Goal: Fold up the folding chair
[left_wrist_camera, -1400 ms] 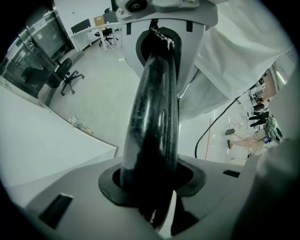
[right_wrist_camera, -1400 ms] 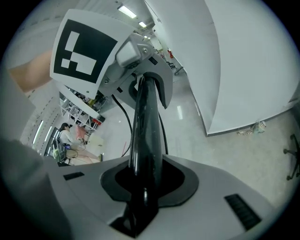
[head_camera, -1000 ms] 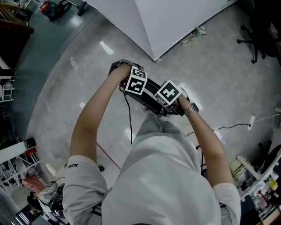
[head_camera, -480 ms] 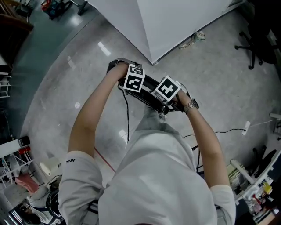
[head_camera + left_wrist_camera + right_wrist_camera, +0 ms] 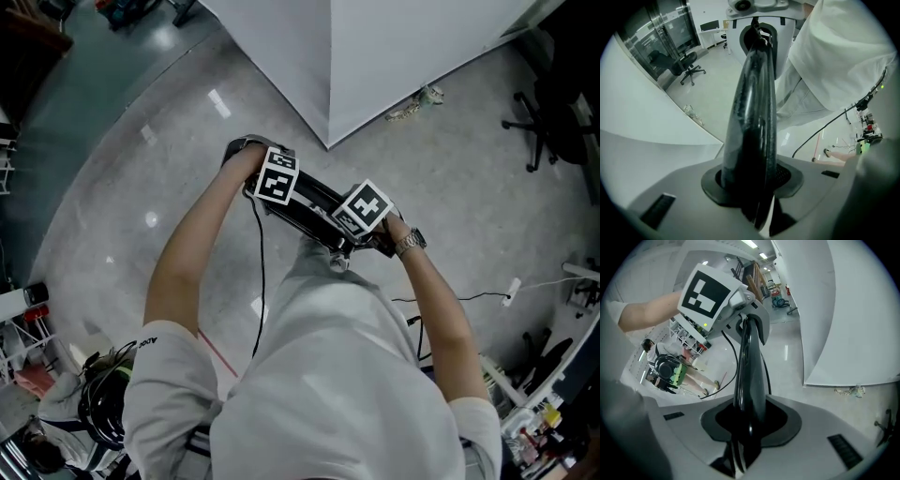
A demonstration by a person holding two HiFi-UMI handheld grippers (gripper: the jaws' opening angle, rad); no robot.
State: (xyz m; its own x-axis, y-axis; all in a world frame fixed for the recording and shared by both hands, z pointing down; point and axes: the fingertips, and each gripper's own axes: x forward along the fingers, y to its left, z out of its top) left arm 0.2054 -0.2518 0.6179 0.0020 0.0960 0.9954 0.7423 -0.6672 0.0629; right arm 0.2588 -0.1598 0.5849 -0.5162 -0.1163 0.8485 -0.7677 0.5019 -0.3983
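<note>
The folding chair (image 5: 314, 201) shows as a slim black form held off the floor (image 5: 131, 197) in front of the person's body, and it looks already collapsed flat, though how fully it has closed cannot be told from these angles. The left gripper (image 5: 270, 187) has it at one end and the right gripper (image 5: 364, 217) at the other. In the left gripper view the black bar (image 5: 754, 108) rises straight out from between the fingers toward the right gripper (image 5: 754, 11). Those fingers have just been closing, with the bar between them, and they now pinch it. In the right gripper view the same bar (image 5: 750, 376) runs from the fingers, which are clamped on it, up to the left gripper (image 5: 712, 298). So the chair's long axis lies along the line from one hand to the other, slanting from upper left to lower right in the head view. Neither hand is nearer, since each sits at its own end. Any setting down or leaning against the white partition (image 5: 394, 56) would likely need both hands moving together to keep that axis steady.
</note>
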